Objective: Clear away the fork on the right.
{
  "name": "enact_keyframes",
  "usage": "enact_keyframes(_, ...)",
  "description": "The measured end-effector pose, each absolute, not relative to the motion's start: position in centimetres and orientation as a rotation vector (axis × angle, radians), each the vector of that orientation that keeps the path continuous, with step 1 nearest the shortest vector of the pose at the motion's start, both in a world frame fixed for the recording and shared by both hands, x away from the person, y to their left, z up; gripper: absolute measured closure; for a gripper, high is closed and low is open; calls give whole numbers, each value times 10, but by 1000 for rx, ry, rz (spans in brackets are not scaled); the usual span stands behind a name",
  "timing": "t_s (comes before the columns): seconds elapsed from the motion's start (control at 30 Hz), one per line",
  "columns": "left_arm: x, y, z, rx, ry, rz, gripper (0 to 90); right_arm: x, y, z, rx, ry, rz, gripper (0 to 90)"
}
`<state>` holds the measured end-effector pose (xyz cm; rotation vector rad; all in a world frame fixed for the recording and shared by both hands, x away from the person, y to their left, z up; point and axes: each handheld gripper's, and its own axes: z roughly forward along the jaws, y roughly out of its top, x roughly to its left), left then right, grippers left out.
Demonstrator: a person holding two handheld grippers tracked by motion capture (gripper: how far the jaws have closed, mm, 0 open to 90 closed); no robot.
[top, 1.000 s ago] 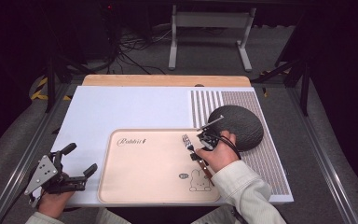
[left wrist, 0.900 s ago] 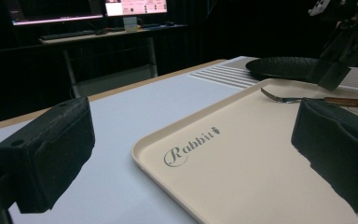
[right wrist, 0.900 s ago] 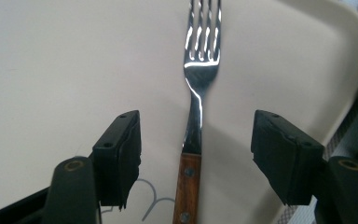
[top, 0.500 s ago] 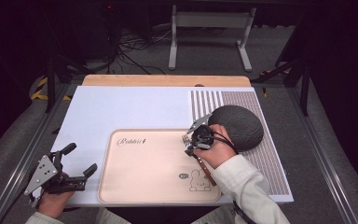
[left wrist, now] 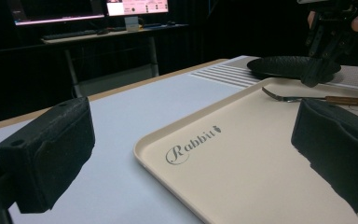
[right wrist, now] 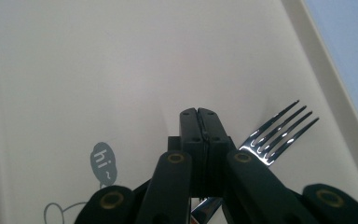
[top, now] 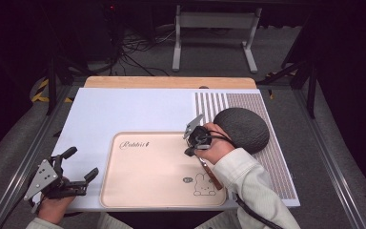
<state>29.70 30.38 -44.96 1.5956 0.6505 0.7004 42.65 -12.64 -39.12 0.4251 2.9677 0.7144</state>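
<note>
Your right gripper (top: 190, 143) hangs over the right half of the beige tray (top: 143, 191), its two jaws pressed flat against each other with nothing between them. The fork (right wrist: 279, 133) lies on the tray beneath and just beside those closed jaws: in the right gripper view the tines fan out to the right of the jaw tips, clear of the pads, while the neck passes under the gripper body. From the high view the fork's wooden handle (top: 210, 174) runs toward the tray's near right corner, close to the printed rabbit (top: 204, 185). The left gripper view shows the fork (left wrist: 307, 98) flat on the tray near its far edge, the right gripper (left wrist: 324, 51) above it, and the dark round mat (left wrist: 289, 66) beyond the tray rim. A second ago the right jaws stood apart over the fork; they have just been closing, and the hand has shifted a little leftward along the tray's far edge. Your left gripper (top: 78, 167) rests at the desk's near left corner, beside the tray's left rim, jaws wide apart and empty, where it was before.
</note>
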Motion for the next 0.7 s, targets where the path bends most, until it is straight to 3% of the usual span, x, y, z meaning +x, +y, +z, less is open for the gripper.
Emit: enact_keyframes(0.7, 298, 303, -450, 1597, 652, 691, 1, 448, -120, -415, 298, 3006, 691, 900)
